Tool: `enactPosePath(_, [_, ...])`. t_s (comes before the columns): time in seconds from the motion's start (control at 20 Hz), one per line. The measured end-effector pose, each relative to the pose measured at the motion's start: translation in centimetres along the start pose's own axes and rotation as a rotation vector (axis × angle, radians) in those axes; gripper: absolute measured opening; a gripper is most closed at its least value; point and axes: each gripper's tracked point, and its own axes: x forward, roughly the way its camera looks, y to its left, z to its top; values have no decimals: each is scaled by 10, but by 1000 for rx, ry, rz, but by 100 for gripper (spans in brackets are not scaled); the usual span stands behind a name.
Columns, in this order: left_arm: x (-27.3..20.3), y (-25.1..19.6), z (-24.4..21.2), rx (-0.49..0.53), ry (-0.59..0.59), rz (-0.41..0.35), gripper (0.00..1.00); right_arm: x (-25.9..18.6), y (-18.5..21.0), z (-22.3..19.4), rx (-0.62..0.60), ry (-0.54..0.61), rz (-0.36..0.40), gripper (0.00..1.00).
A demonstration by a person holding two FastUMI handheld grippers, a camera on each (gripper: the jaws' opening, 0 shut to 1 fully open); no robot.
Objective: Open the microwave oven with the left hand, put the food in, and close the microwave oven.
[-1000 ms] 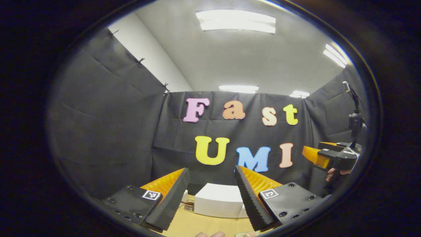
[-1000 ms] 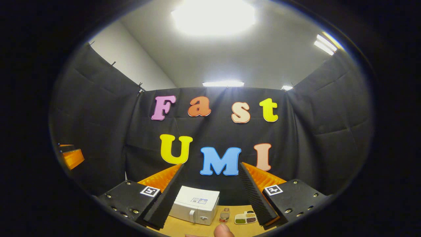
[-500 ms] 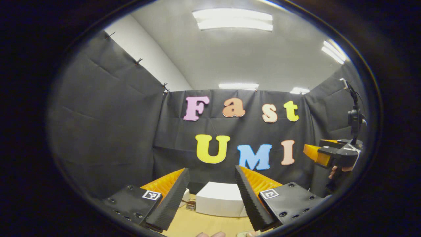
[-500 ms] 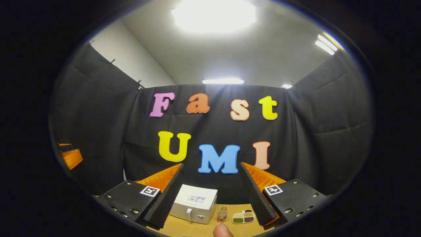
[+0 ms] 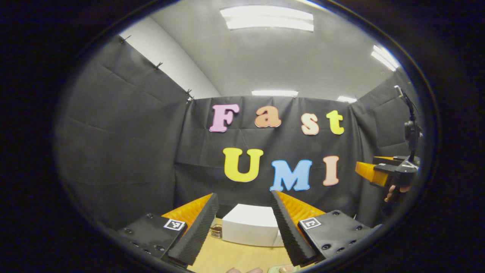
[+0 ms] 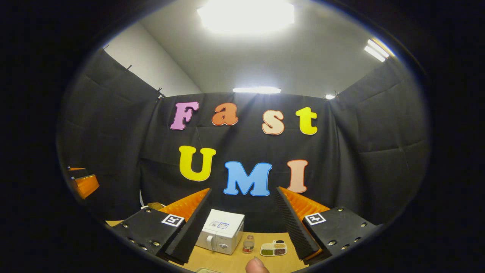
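Note:
A white microwave [image 6: 221,235] stands shut on the wooden table [image 6: 227,261], seen low between my right gripper's fingers. Beside it lies a small white food tray [image 6: 273,248] with several compartments of grains. My right gripper [image 6: 243,191] is open and empty, well above and short of the table. My left gripper [image 5: 243,197] is also open and empty, with the microwave's top [image 5: 252,225] showing between its fingers. The right gripper [image 5: 366,171] appears at the far right of the left gripper view, held by a hand. The left gripper [image 6: 85,184] sits at the left edge of the right gripper view.
A small bottle [image 6: 248,244] stands between the microwave and the tray. A small dark object [image 5: 216,231] sits left of the microwave. A fingertip [image 6: 257,265] pokes in at the bottom. A camera stand [image 5: 411,131] rises at the right wall.
Both views have tipped slightly downward: the microwave, bottle and tray sit higher in the picture and more tabletop shows. Both grippers stay open.

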Motion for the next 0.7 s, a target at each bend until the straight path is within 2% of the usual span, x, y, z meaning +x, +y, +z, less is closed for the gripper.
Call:
enactPosePath(0.25, [11,-40,-26,13,49,-16,93,0,-33,-20,30,46,4,100])
enactPosePath(0.5, [24,-89,-59,-13,99,-70,94,-1,-65,-39,74,83,-11,100])
enactPosePath(0.7, [56,-119,-93,9,139,-149,94,14,-92,-51,59,103,-86,99])
